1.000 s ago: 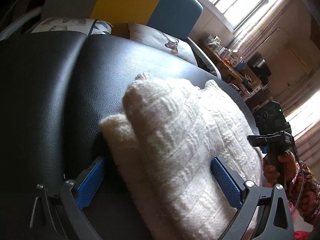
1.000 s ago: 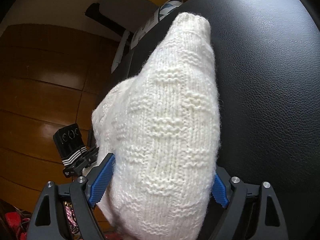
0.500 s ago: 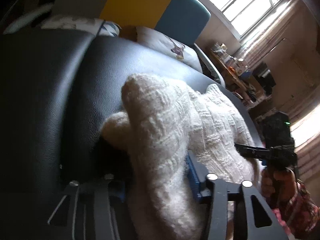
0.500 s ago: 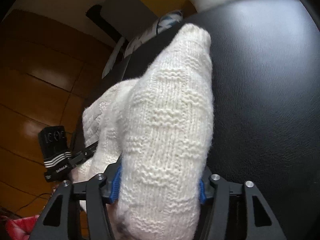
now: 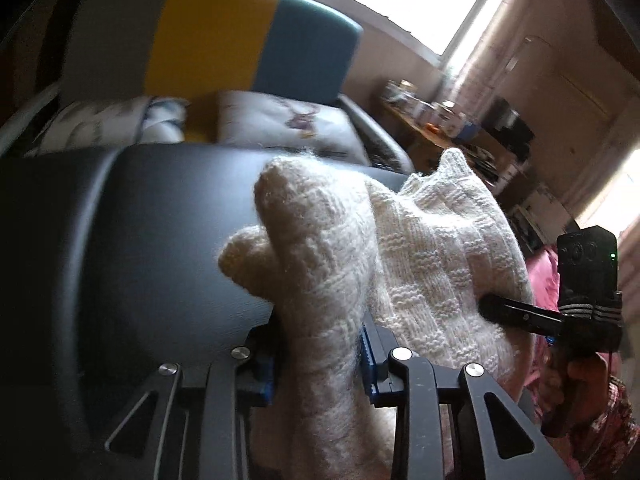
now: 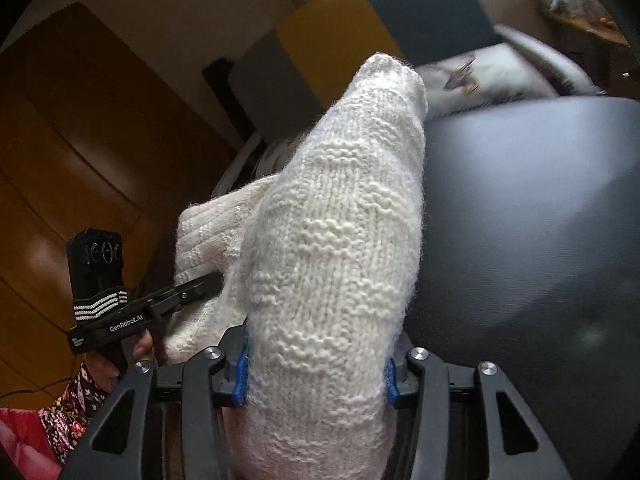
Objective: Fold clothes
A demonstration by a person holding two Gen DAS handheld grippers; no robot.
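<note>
A cream knitted sweater [image 5: 420, 264] hangs bunched above the black leather seat [image 5: 140, 240]. My left gripper [image 5: 318, 356] is shut on one thick fold of it, blue pads pressing both sides. My right gripper [image 6: 316, 372] is shut on another fold of the sweater [image 6: 340, 240], which fills its jaws. Each gripper shows in the other's view: the right one [image 5: 520, 314] bites the sweater's right edge, the left one [image 6: 192, 292] bites its left edge. The sweater is lifted, its far end standing up off the seat.
The black leather seat [image 6: 540, 240] spreads under and beyond the sweater. Behind it are printed cushions [image 5: 280, 124] and a grey, yellow and teal backrest [image 5: 216, 40]. A cluttered table [image 5: 440, 120] stands by the window. A wooden floor [image 6: 80, 160] lies at left.
Both grippers have closed from open onto folds of the sweater and lifted it. The views have tilted up, showing more of the backrest and room.
</note>
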